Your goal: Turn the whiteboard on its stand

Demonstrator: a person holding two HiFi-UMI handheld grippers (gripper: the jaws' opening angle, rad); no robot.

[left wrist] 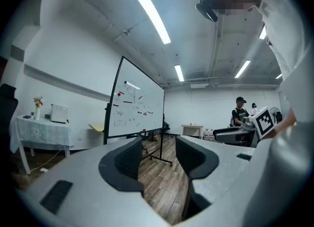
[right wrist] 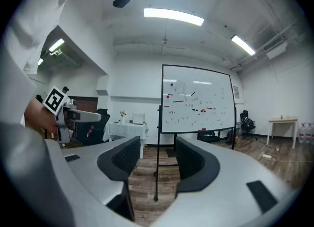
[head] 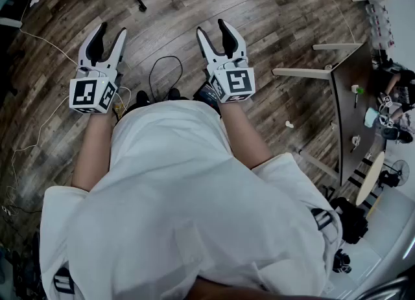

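While the person stands on dark wood-plank flooring [head: 272, 7], the left gripper [head: 111, 30] and right gripper [head: 213, 28] are held forward, jaws spread, nothing between them. Smooth grey shells, ribbed black pads [right wrist: 127, 157]. Well beyond both, the whiteboard [right wrist: 196, 98] stands upright on its thin black stand [right wrist: 157, 174], red and black scribbles too small to read. White walls, strip lights [right wrist: 173, 16] overhead.
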